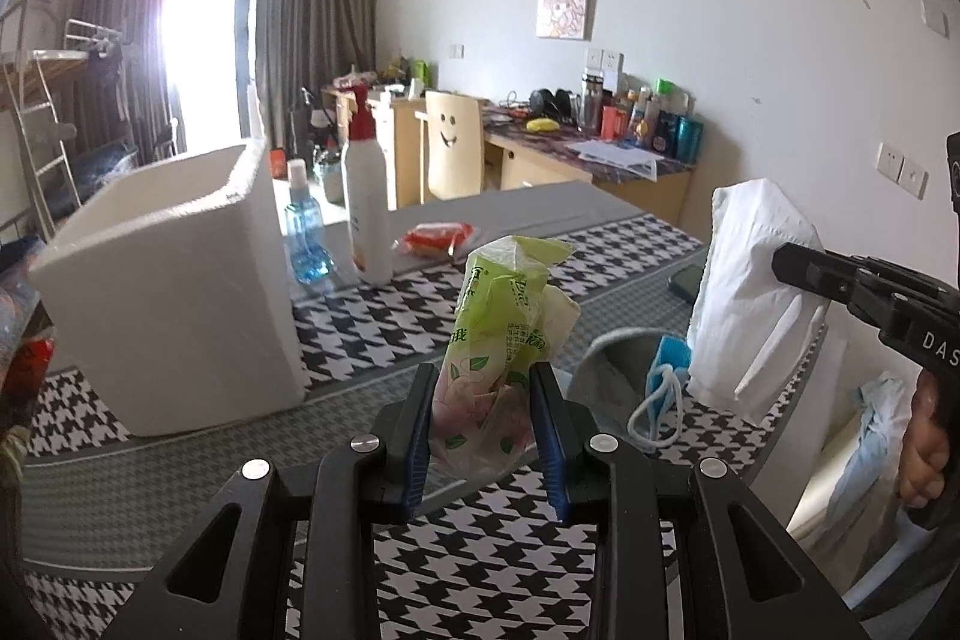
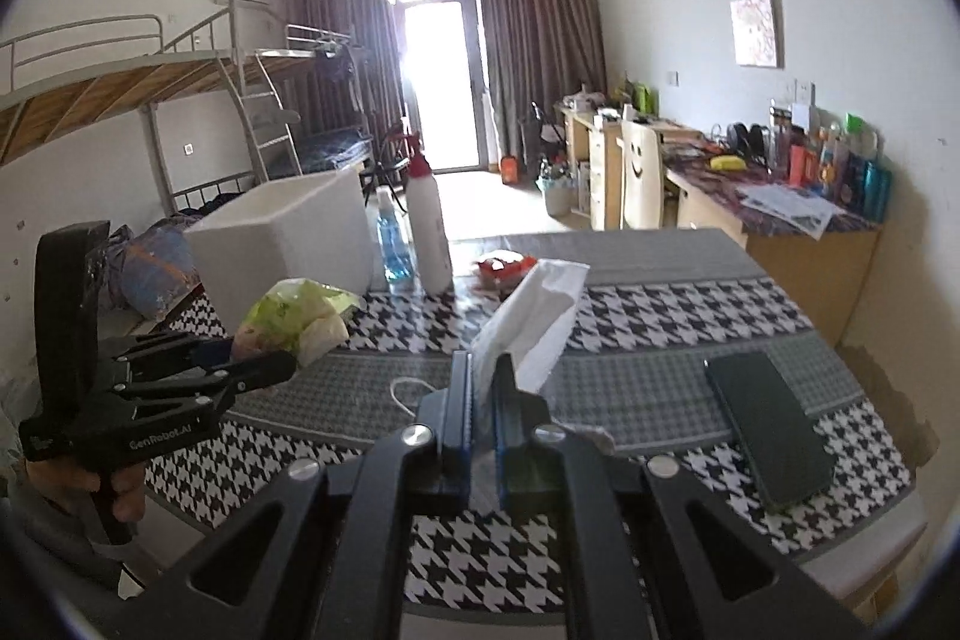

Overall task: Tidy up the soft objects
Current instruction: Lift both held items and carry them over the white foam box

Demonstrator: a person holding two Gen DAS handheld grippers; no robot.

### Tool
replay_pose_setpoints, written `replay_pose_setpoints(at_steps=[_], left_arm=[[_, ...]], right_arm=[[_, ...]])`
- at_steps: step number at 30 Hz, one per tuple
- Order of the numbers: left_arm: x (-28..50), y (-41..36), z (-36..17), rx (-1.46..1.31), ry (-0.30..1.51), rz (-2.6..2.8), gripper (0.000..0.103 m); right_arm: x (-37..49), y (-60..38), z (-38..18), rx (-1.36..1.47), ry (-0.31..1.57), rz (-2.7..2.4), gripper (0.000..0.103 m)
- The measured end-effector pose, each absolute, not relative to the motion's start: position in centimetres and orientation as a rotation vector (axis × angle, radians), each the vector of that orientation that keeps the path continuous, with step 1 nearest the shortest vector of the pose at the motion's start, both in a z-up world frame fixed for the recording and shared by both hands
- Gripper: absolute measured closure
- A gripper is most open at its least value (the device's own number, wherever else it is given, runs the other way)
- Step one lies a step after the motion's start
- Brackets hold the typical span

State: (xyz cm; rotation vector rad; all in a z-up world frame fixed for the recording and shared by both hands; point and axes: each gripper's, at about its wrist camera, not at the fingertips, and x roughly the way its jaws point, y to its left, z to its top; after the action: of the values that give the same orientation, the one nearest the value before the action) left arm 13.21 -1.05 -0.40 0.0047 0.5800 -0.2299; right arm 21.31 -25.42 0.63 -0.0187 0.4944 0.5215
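Houndstooth cloth covers the table [image 2: 690, 316] in a dorm room with bunk beds and a cluttered desk. Left gripper [image 1: 483, 418] is part closed on a green tissue pack [image 1: 504, 316], lifted off the cloth; right gripper [image 2: 483, 400] is pinched tight on a white tissue pack [image 2: 528, 322], also raised. Thin, slippery wrappers could slide from the pads if tilted or swung. A foam box [image 1: 174, 292] stands near left, probably the target; a spray bottle [image 1: 365, 196] and blue bottle [image 1: 306, 232] just beside it could be knocked. A phone [image 2: 768, 430] and face mask [image 1: 657, 400] lie below
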Motion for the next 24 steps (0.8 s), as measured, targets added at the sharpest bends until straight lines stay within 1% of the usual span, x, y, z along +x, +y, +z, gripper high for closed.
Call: replay_pose_setpoints(at_steps=[24], left_arm=[[12.2,2.1,3.3,0.012,0.499,-0.145,0.071]], right_arm=[[22.9,-22.3,2.7,-0.029,0.416,0.61,0.095]])
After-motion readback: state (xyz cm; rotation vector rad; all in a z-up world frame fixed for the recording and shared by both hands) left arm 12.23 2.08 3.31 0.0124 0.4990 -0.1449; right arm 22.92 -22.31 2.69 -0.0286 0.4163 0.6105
